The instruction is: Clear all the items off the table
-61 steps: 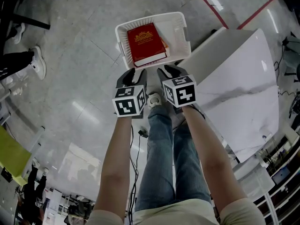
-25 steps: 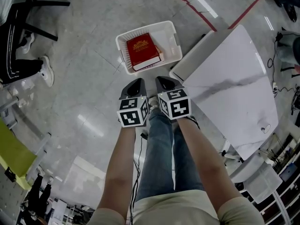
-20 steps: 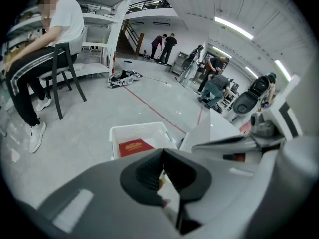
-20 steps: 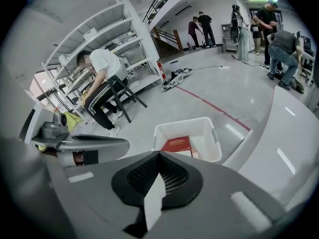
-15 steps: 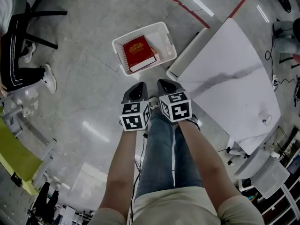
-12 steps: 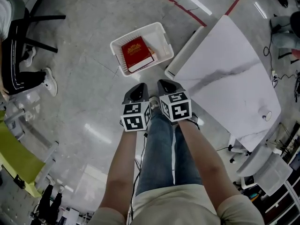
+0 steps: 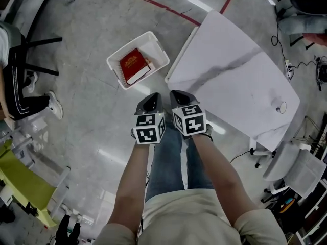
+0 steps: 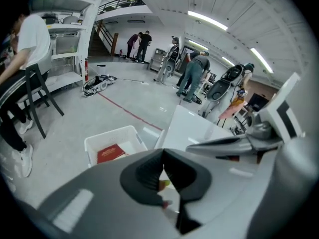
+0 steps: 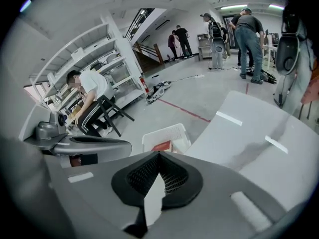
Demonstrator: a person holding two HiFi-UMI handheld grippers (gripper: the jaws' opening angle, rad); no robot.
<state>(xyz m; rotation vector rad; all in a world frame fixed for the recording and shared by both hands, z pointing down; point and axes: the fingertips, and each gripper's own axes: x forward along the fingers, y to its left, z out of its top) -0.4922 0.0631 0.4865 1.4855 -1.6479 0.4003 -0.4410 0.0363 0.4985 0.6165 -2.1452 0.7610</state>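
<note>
A white basket [image 7: 155, 51] stands on the floor beside the table and holds a red book [image 7: 131, 65]. The white marbled table [image 7: 240, 80] is bare except for a small round thing [image 7: 280, 107] near its right edge. My left gripper [image 7: 151, 99] and right gripper [image 7: 178, 95] hang side by side above the person's legs, both shut with nothing in them, well short of the basket. The left gripper view shows its shut jaws [image 8: 163, 156] with the basket [image 8: 99, 142] and book [image 8: 110, 153] beyond. In the right gripper view, the basket [image 9: 174, 132] lies past its shut jaws [image 9: 159, 157].
A seated person [image 7: 13, 80] and a black chair [image 7: 41, 45] are at the left. Red floor lines [image 7: 153, 4] run beyond the basket. Office chairs [image 7: 299, 170] stand at the right of the table. Several people [image 9: 246, 31] stand far off, and shelving [image 9: 109, 68] is nearby.
Both grippers have lifted up and back from the basket, staying shut. The basket with the book now looks smaller and further left, and more of the table shows.
</note>
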